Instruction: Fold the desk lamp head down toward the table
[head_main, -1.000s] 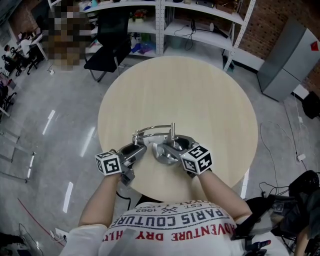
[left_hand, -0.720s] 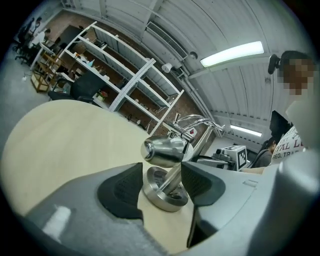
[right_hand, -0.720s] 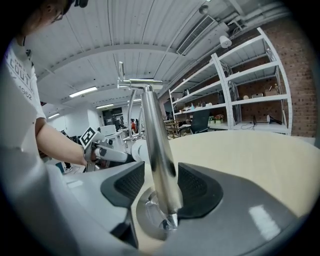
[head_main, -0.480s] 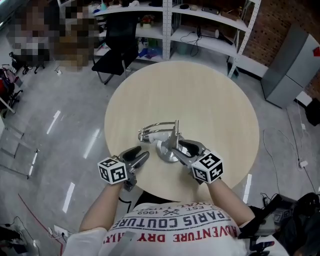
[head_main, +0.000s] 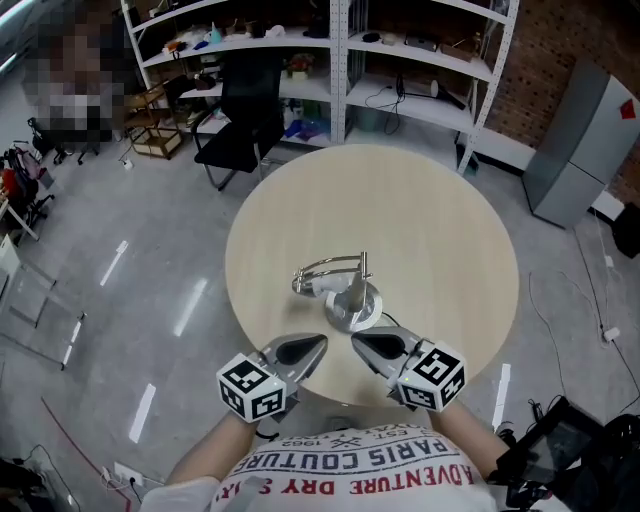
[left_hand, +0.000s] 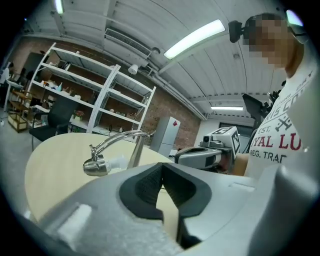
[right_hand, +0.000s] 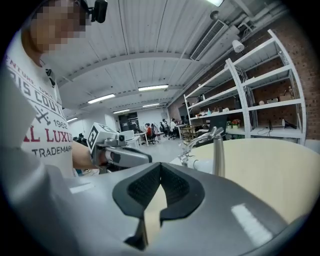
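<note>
I am holding my left claw (head_main: 318, 345) and right claw (head_main: 358, 338) at the near edge of the worktop (head_main: 440, 230), both having just closed on nothing. The desk lamp (head_main: 352, 308) is standing just beyond them, slightly nearer the right claw. Its arm is running left, with the lamp head (head_main: 308, 286) hanging low.

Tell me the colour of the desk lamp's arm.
Shiny silver metal. The desk lamp's arm shows best in the left gripper view.
</note>
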